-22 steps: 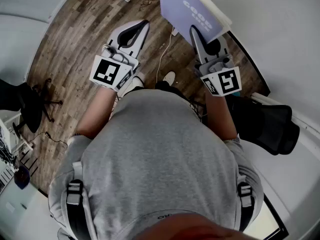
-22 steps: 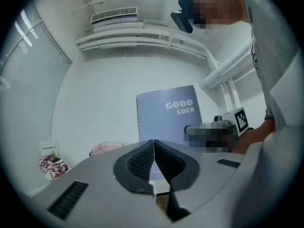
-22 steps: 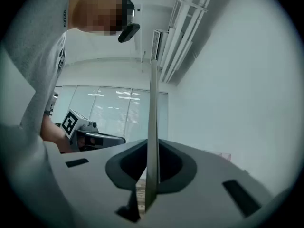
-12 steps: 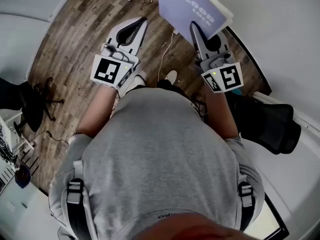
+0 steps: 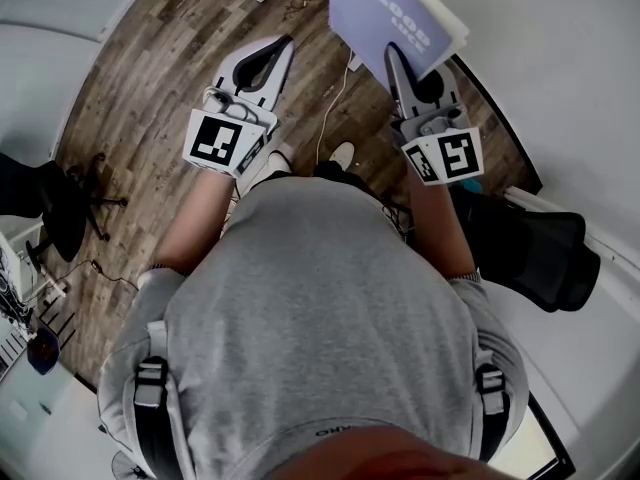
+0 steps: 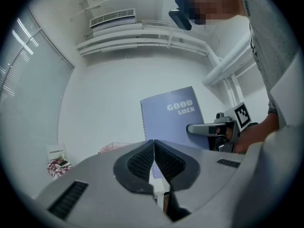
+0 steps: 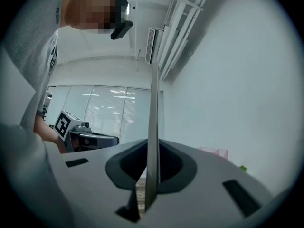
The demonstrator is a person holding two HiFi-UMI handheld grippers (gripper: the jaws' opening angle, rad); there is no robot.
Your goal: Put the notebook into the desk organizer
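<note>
Right gripper (image 7: 151, 152) jaws are closed on the notebook (image 7: 153, 127), which shows edge-on and upright between the pads. Its lower end is hidden inside the jaw hollow. In the head view the right gripper (image 5: 393, 56) clamps the notebook (image 5: 395, 16) at its near edge. The purple cover reads "GOOD LUCK", and its far part is cut off by the top of the frame. The notebook is in the air, overlapping the near edge of the white table (image 5: 560, 58); its height above the table is unclear.

Left gripper (image 6: 153, 144) jaws are closed with the pads touching and nothing between them. In the head view the left gripper (image 5: 288, 48) is over the wood floor (image 5: 150, 88), well apart from the notebook. The left gripper view shows the notebook (image 6: 173, 115) face-on, spiral on its left side, lower edge hidden by the gripper body.

A pink box (image 7: 214, 151) peeks over the right gripper's body, mostly hidden. I can't tell if it is the organizer. The person's torso blocks the lower head view. A black chair (image 5: 530, 248) is at the right.
</note>
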